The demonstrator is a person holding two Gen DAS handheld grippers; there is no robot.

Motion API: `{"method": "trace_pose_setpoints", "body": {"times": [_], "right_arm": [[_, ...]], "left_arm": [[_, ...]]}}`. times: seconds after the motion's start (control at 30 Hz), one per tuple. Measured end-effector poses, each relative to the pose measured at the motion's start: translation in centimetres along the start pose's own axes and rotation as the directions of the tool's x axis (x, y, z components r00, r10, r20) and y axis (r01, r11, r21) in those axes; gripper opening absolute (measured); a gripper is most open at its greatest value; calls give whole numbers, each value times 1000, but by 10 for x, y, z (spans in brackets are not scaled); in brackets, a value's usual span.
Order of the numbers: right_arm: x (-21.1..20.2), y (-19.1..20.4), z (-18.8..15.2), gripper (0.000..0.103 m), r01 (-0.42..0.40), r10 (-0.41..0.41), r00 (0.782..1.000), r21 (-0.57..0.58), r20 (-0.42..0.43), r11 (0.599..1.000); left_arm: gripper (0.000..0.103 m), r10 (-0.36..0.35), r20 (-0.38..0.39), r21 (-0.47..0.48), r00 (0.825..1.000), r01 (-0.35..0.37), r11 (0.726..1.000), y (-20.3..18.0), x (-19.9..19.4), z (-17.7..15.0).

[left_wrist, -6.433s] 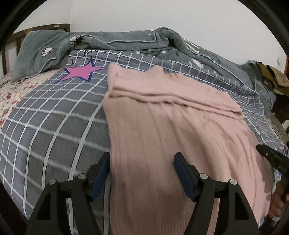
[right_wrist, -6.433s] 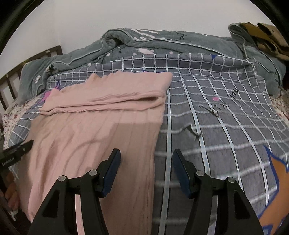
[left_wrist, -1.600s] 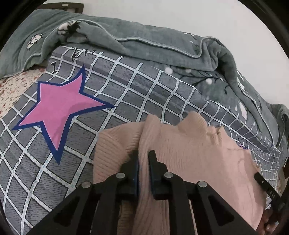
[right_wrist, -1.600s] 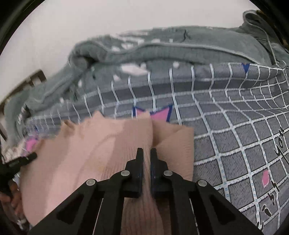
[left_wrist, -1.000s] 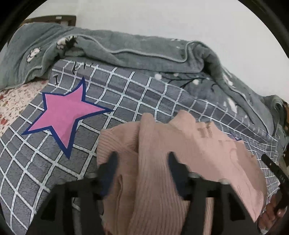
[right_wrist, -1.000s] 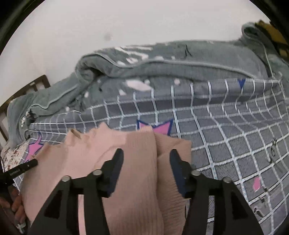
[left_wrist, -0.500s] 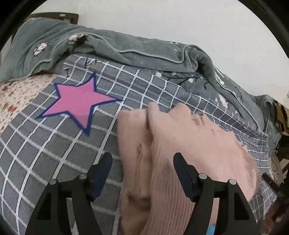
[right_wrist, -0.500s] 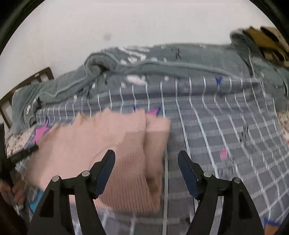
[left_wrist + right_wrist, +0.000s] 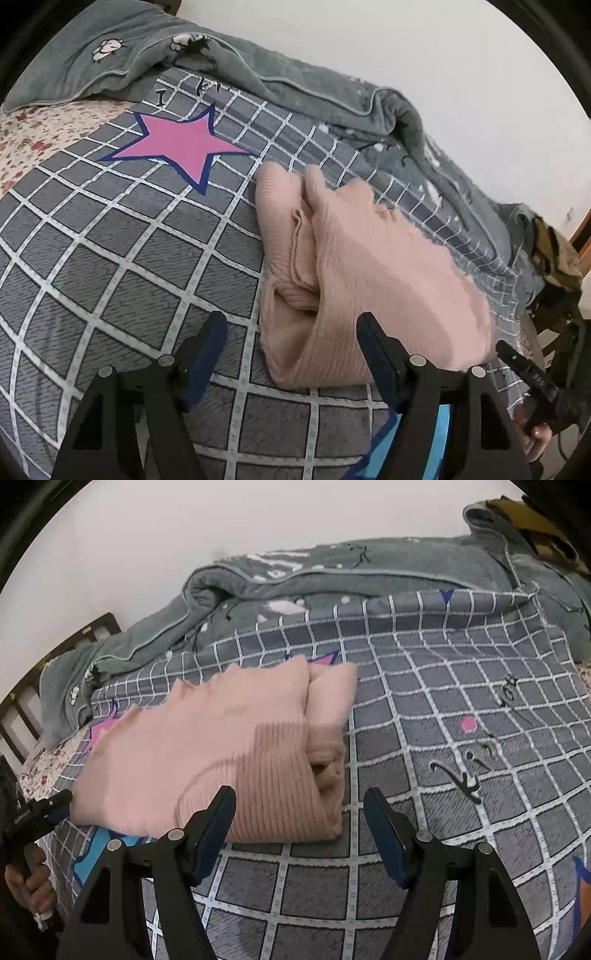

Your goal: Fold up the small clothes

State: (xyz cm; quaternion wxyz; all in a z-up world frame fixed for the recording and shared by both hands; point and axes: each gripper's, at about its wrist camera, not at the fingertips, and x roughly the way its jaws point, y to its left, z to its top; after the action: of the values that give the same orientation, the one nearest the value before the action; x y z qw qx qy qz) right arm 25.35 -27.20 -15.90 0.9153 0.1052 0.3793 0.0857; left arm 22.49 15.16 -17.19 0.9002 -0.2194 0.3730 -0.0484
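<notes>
Right wrist view is showing the pink ribbed knit sweater [image 9: 229, 746] lying folded on the grey checked bedspread [image 9: 424, 709]; both the right gripper [image 9: 299, 823] and left gripper [image 9: 291, 350] are hanging spread and empty, so only tidying seems left.

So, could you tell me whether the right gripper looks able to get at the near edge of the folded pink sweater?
Probably yes: the right gripper has its jaws open just before the pink sweater, nothing between them.
</notes>
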Motion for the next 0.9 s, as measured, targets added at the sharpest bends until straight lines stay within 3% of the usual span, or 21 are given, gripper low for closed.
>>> {"method": "trace_pose_setpoints", "body": {"times": [0.33,0.5,0.63,0.9], "right_arm": [[26,-3,-1,71,18,-17,997,10,-80,1000],[34,5,4,71,48,-52,994,-44,-94,998],[36,3,8,71,30,-34,994,-42,-106,999],[35,-2,8,70,-2,1,995,-4,-96,1000]], "left_arm": [[71,112,6,109,994,-111,988,-22,22,1],[69,79,-8,90,997,-78,993,-19,23,5],[61,48,-12,72,999,-47,996,-19,24,7],[53,53,3,85,999,-53,995,-21,20,3]]}}
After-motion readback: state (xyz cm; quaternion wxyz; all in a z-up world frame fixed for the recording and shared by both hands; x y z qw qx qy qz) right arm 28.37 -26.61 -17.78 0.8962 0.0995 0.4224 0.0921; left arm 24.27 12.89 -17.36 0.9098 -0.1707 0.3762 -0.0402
